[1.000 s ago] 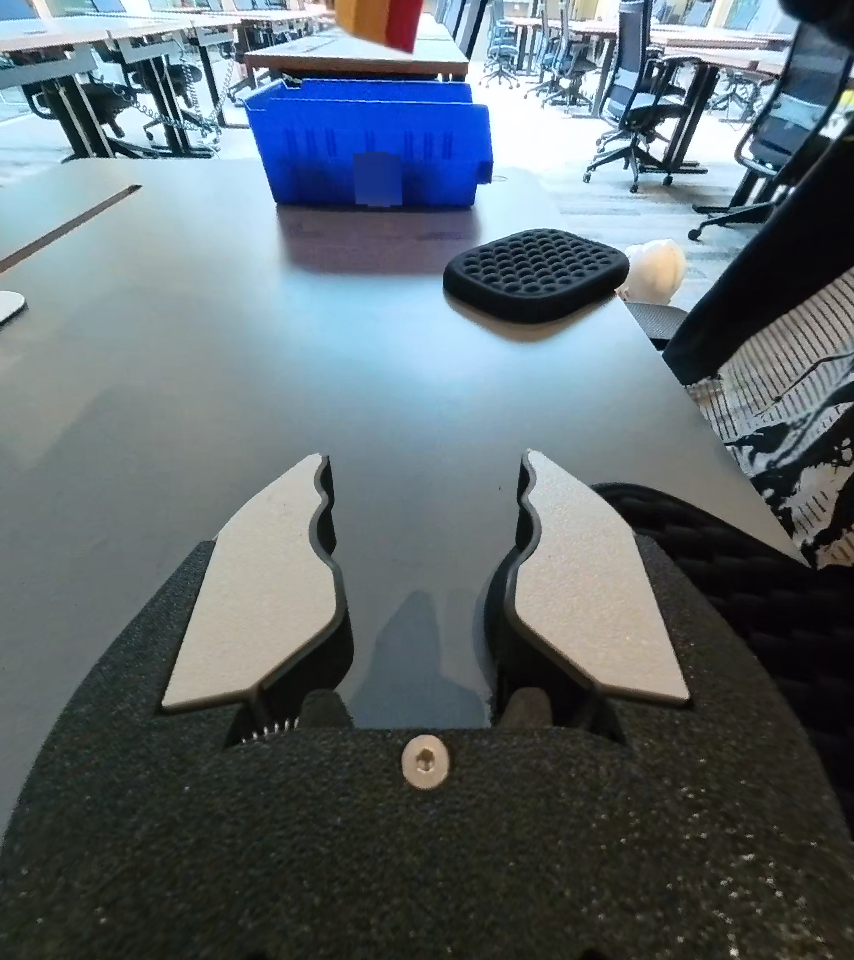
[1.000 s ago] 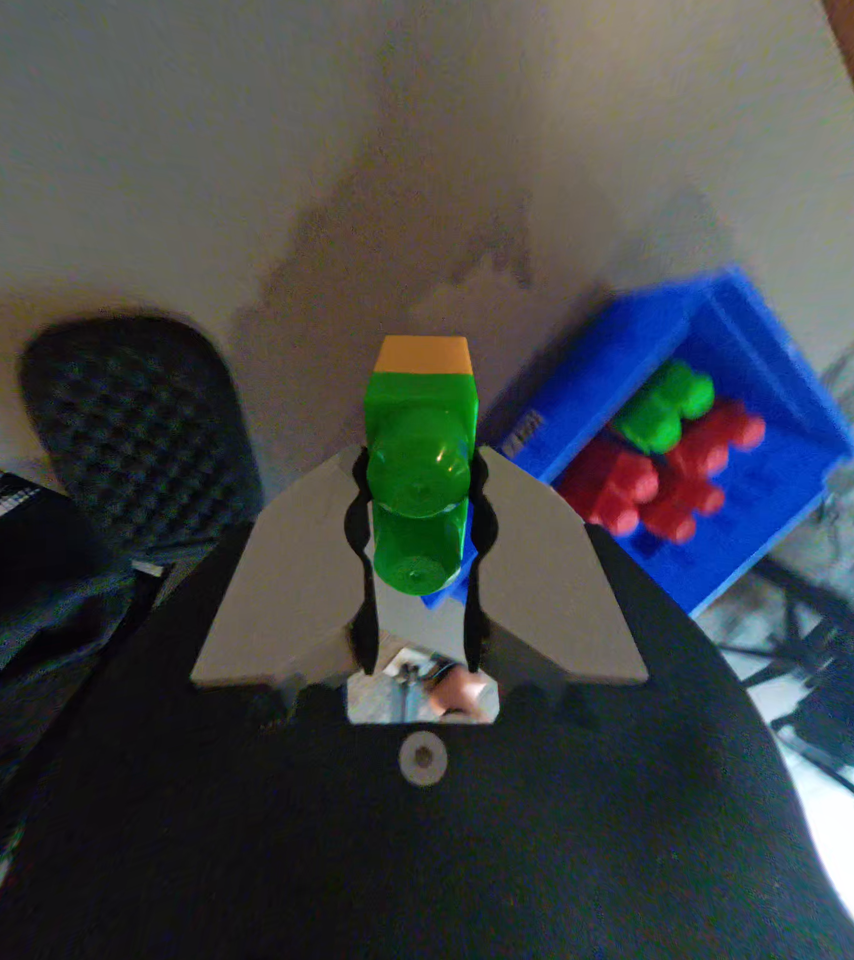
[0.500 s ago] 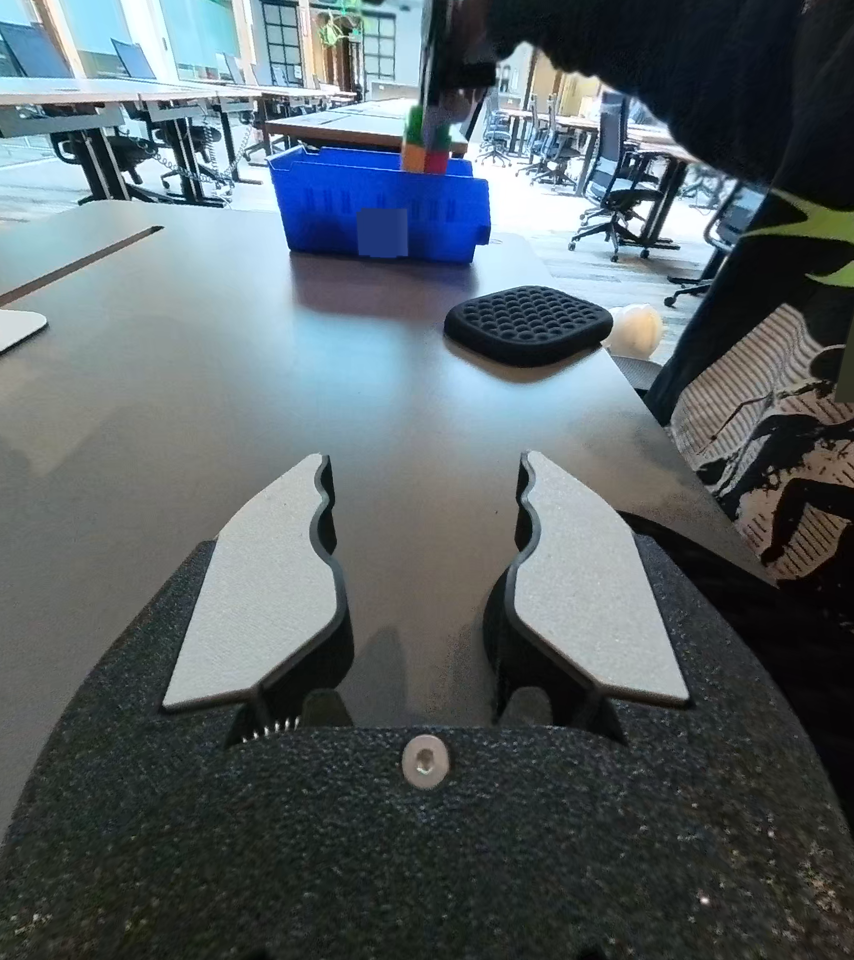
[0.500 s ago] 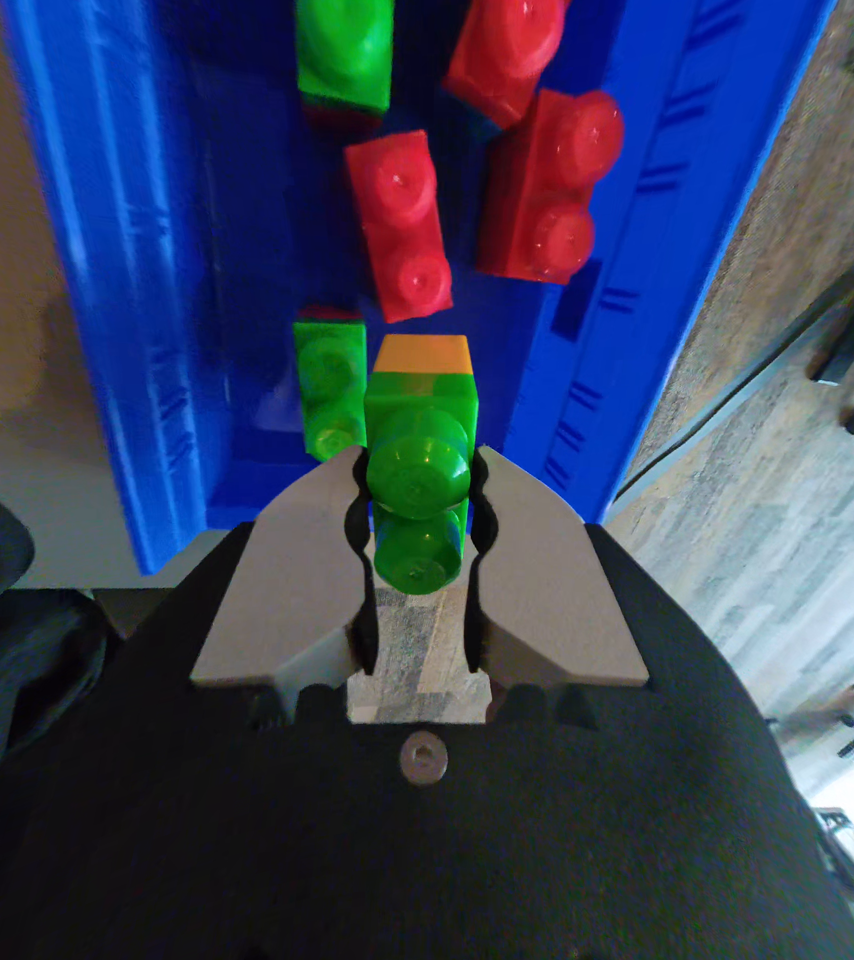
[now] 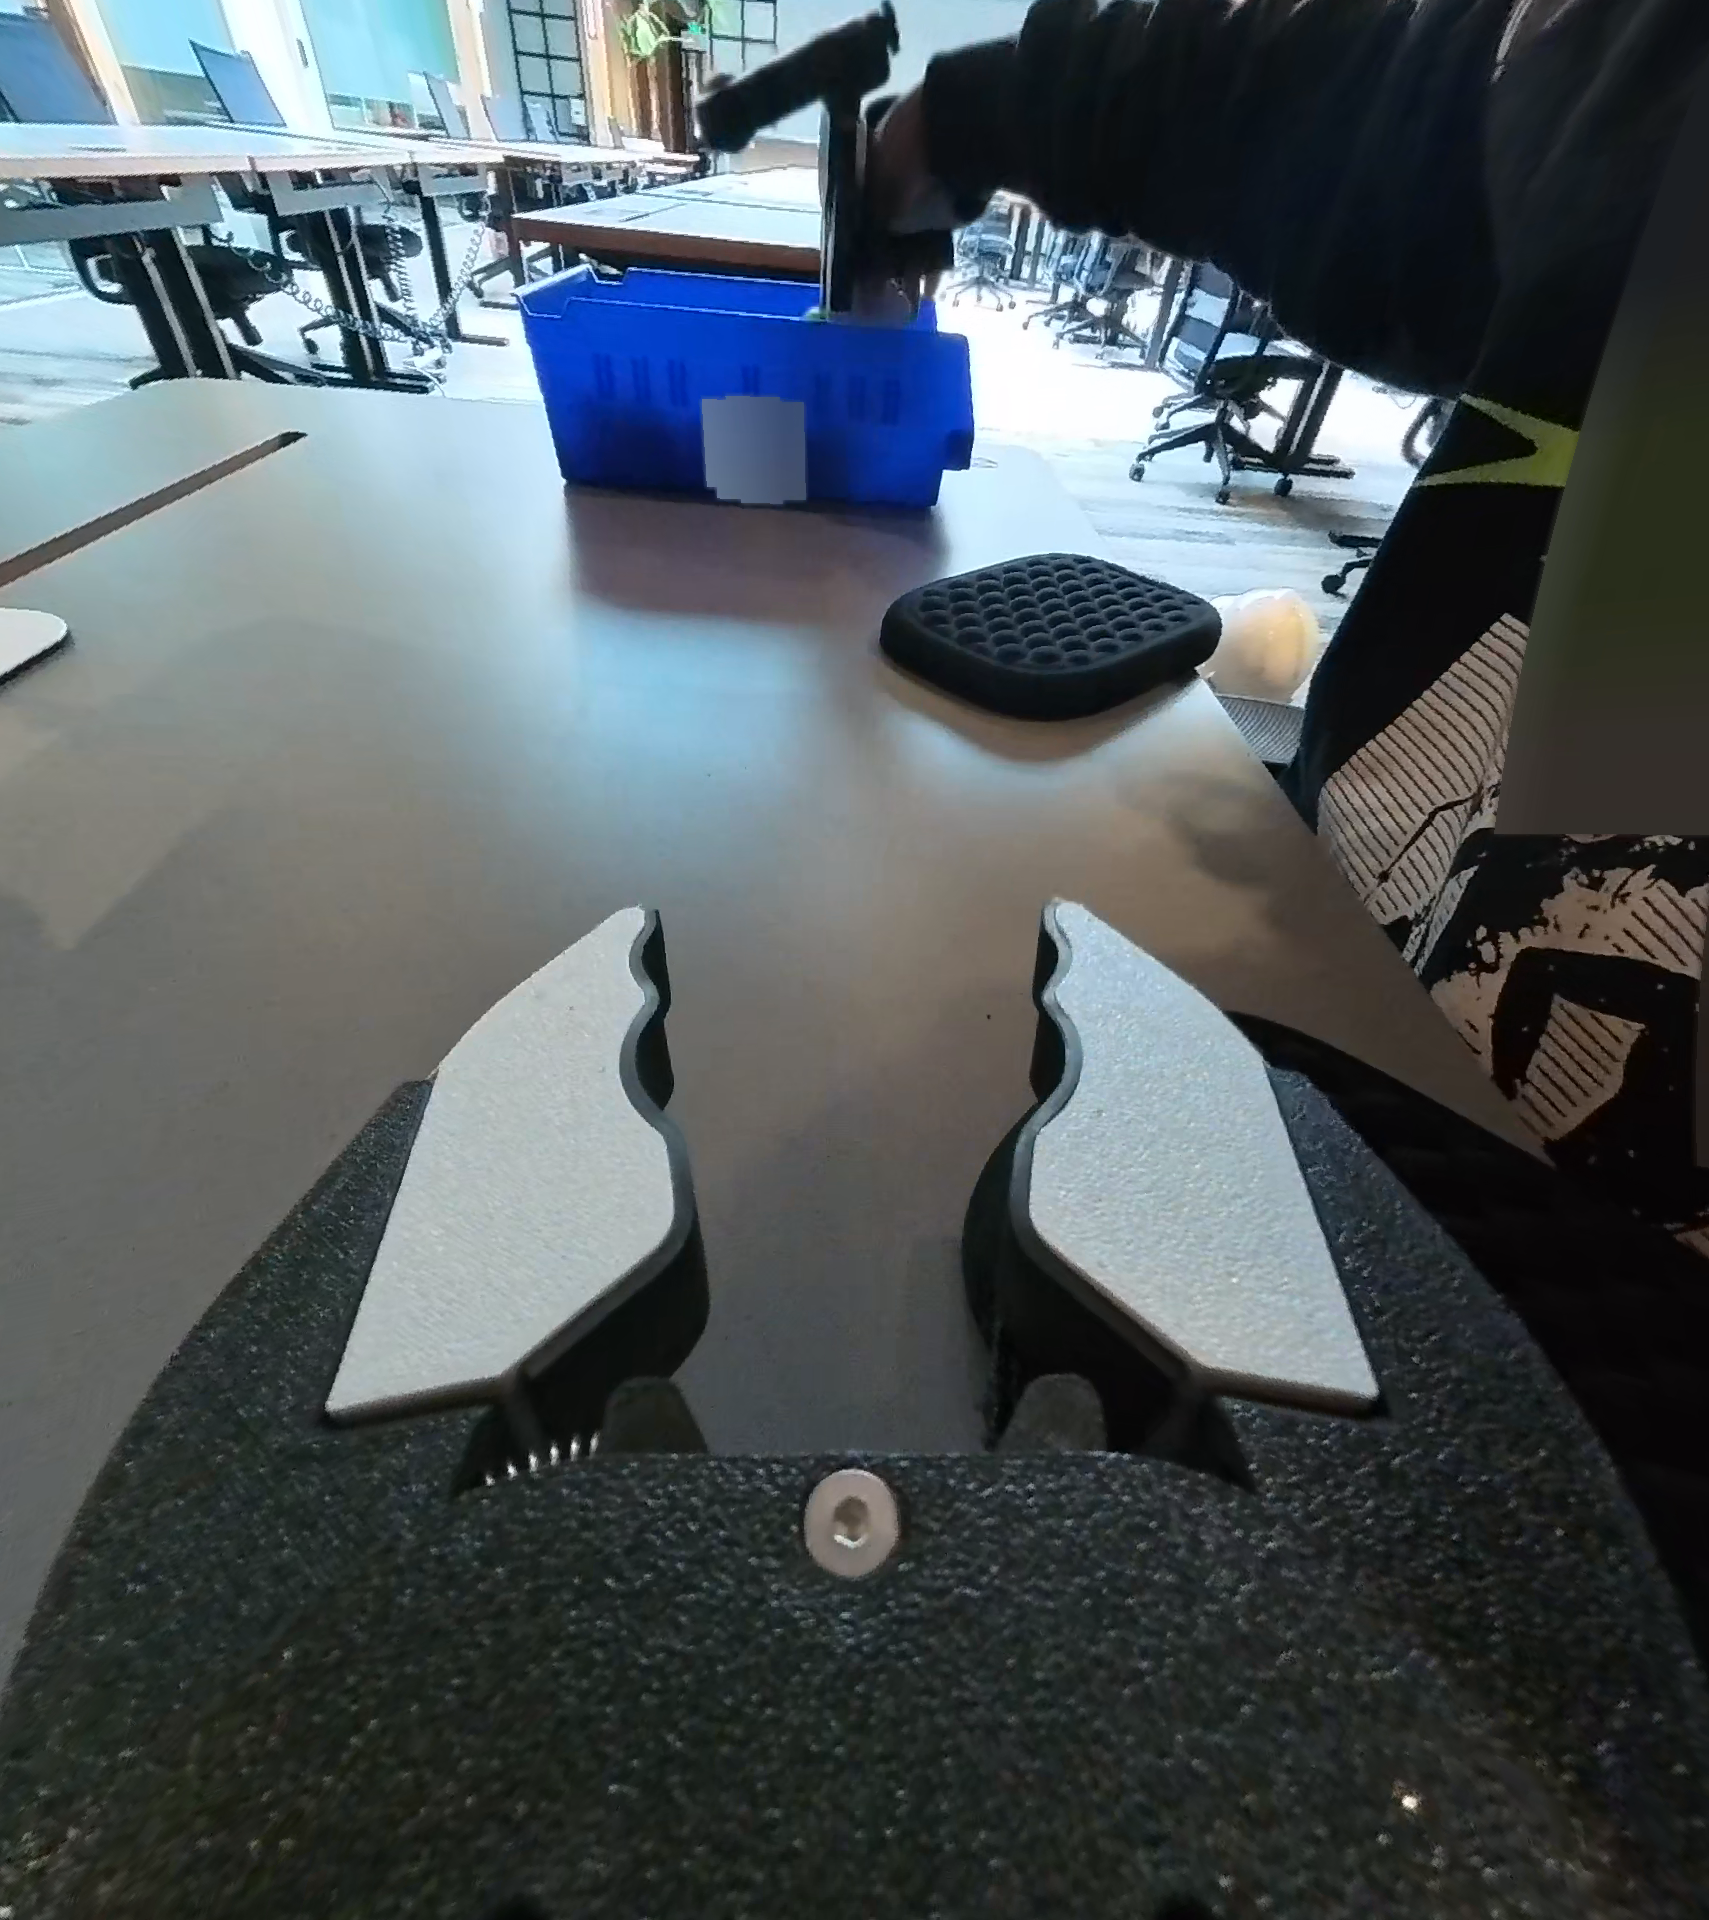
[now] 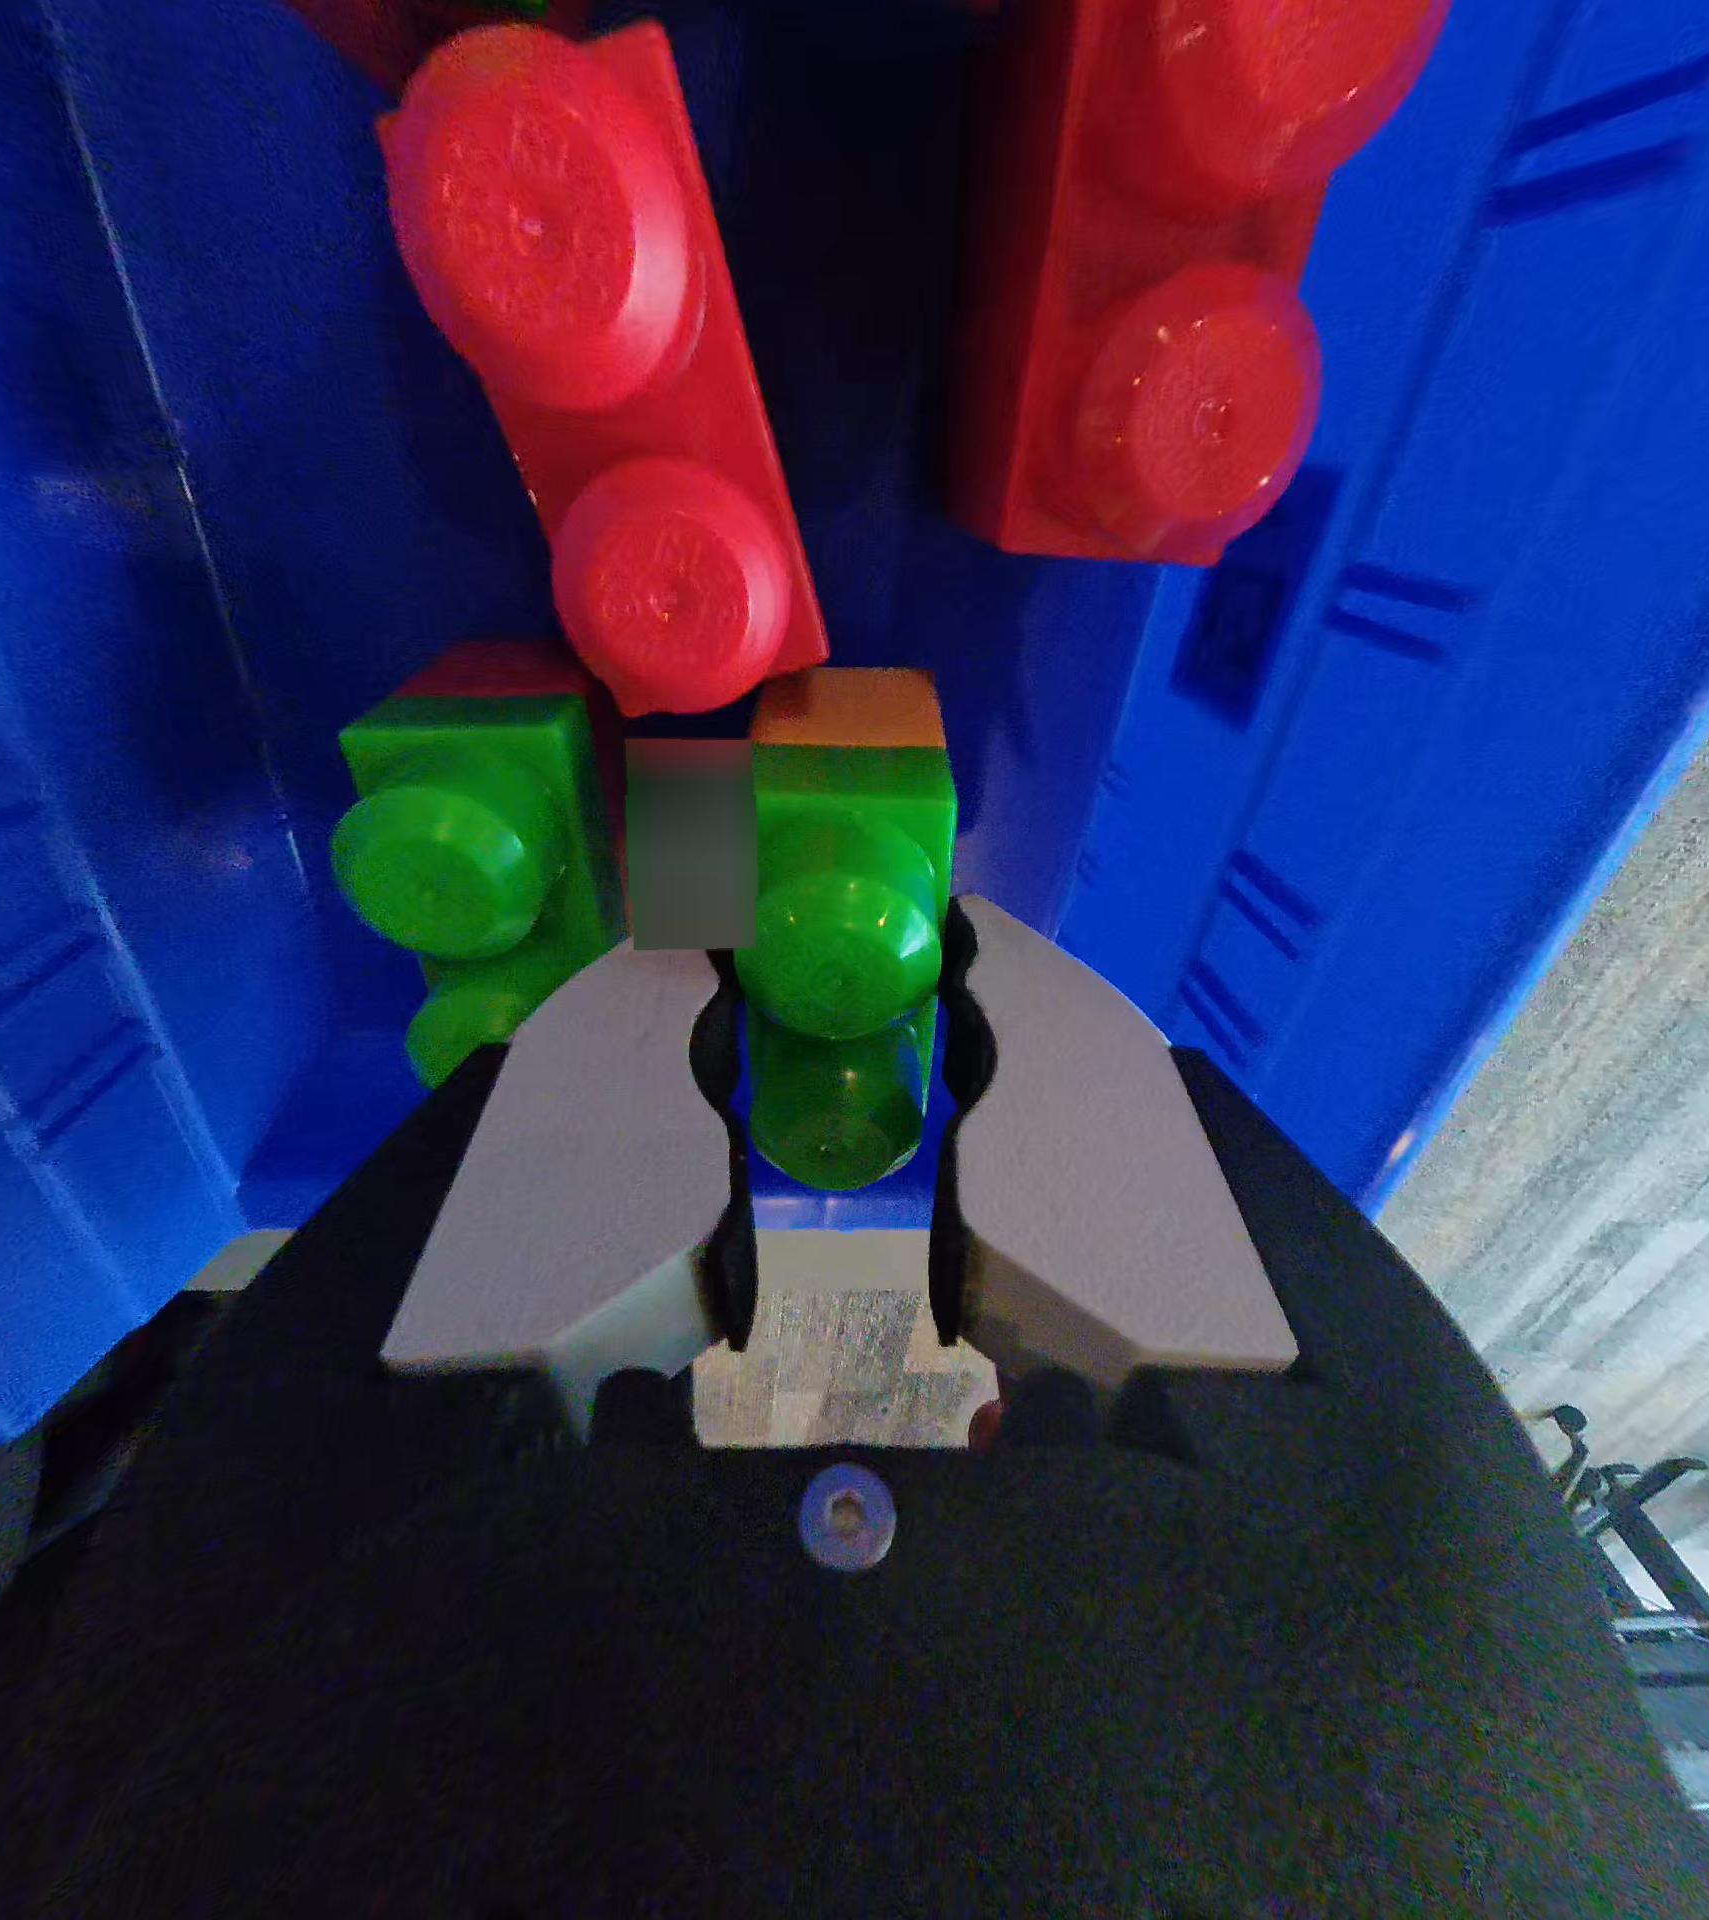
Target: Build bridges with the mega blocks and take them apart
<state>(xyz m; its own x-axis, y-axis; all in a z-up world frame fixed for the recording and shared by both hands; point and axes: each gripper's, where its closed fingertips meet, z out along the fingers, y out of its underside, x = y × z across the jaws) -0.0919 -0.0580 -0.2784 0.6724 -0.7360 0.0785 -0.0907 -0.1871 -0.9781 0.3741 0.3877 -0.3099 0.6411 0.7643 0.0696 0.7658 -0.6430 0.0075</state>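
Left gripper (image 5: 850,1023) level and low, jaws spread wide, nothing between them; right gripper (image 6: 834,1023) pointed downward, jaws clamped, held by a dark-sleeved arm (image 5: 1276,156)

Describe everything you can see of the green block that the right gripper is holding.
The green block is glossy plastic with two round studs in a row, facing the camera. The right gripper is shut on it, one grey finger pressing each side. An orange block is joined to its underside. It hangs low inside the blue bin, beside another green block and just under a red block. Whether it touches the bin floor cannot be told.
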